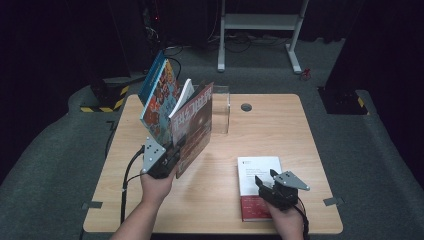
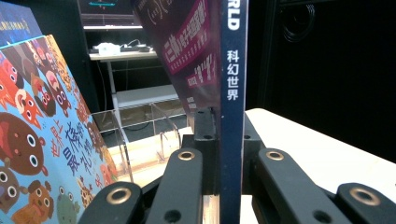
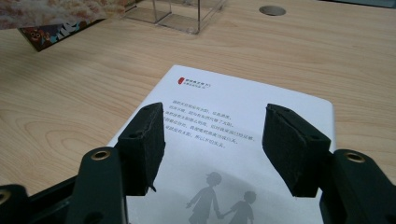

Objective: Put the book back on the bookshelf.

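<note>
Work looks like filing books upright into the clear acrylic book stand at the table's far middle, roughly midway by my read. Left gripper is clamped on the spine edge of a dark-red science-fiction magazine, holding it up on end and tilted, just in front-left of the stand; in the left gripper view the navy spine sits pinched between both jaws. Behind it 2 or 3 more books lean left: a colourful cartoon-animal picture book, a blue-covered one behind that and a white-edged one between; whether they rest inside the stand's slots I cannot tell. Right gripper hovers low over the white-and-red paperback lying flat at the near right, jaws apart, nothing between them, pads above the cover. Left to do: seat the magazine in the stand, then lift and stand up the paperback.
</note>
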`<state>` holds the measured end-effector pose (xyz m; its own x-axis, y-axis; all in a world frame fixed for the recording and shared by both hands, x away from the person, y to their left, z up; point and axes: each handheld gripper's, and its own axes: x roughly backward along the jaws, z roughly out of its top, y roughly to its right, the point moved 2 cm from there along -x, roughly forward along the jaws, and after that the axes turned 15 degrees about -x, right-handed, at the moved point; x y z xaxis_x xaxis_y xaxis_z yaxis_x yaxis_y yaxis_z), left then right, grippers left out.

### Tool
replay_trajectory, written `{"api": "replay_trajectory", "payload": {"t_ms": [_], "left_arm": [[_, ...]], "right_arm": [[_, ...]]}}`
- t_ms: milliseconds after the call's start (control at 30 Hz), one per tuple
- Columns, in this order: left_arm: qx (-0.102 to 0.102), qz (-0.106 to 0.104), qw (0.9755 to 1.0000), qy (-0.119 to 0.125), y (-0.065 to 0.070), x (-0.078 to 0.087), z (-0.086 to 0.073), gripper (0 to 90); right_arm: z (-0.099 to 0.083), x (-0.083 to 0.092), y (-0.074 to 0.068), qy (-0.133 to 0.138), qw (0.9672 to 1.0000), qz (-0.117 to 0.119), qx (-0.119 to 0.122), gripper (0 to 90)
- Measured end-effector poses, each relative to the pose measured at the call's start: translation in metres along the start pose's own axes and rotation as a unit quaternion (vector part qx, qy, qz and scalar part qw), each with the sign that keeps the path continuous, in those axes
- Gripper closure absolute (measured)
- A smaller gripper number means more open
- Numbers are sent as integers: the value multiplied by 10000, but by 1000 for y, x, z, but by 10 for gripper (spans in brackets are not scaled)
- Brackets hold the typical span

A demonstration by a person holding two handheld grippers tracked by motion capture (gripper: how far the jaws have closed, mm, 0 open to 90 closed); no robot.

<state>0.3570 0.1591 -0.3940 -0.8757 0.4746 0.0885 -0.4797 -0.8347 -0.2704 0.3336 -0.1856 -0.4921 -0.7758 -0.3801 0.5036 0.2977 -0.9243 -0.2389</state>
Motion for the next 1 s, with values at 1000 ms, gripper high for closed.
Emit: {"api": "replay_trajectory", "payload": {"t_ms": [1000], "left_arm": [[58,467,9980,-417,-24,-40,-1,841]], "right_arm": [[1,-2,1,-114,9999,78,-20,395]]}}
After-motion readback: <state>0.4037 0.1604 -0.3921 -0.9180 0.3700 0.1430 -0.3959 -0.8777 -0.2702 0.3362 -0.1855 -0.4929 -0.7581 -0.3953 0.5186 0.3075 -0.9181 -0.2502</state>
